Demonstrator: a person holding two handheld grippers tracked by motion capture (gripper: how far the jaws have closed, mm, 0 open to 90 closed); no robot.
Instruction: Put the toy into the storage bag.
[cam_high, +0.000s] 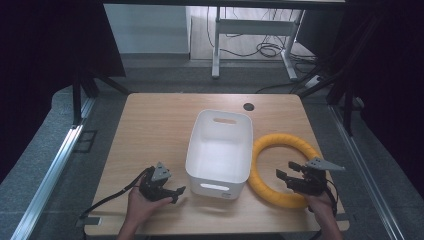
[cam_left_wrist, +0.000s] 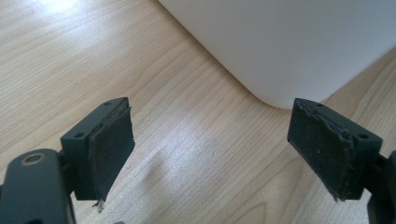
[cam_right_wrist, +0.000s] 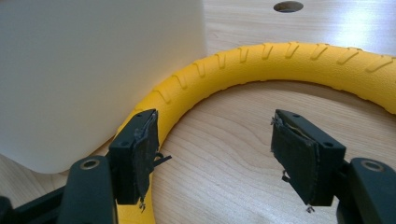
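Observation:
A white plastic bin (cam_high: 220, 150) stands mid-table, empty, with handle slots in its short ends. A yellow ribbed ring (cam_high: 280, 167) lies flat on the table against the bin's right side. My right gripper (cam_high: 286, 172) hovers over the ring's near part, open, its jaws over the wood inside the ring (cam_right_wrist: 280, 60); nothing is between them. My left gripper (cam_high: 177, 192) is low at the bin's near left corner (cam_left_wrist: 280, 56), open and pointing toward it with bare table between its pads.
The wooden table (cam_high: 150, 125) has a round cable hole (cam_high: 248, 106) at the back. Metal frame rails run along both sides, and a desk with cables stands beyond on the floor.

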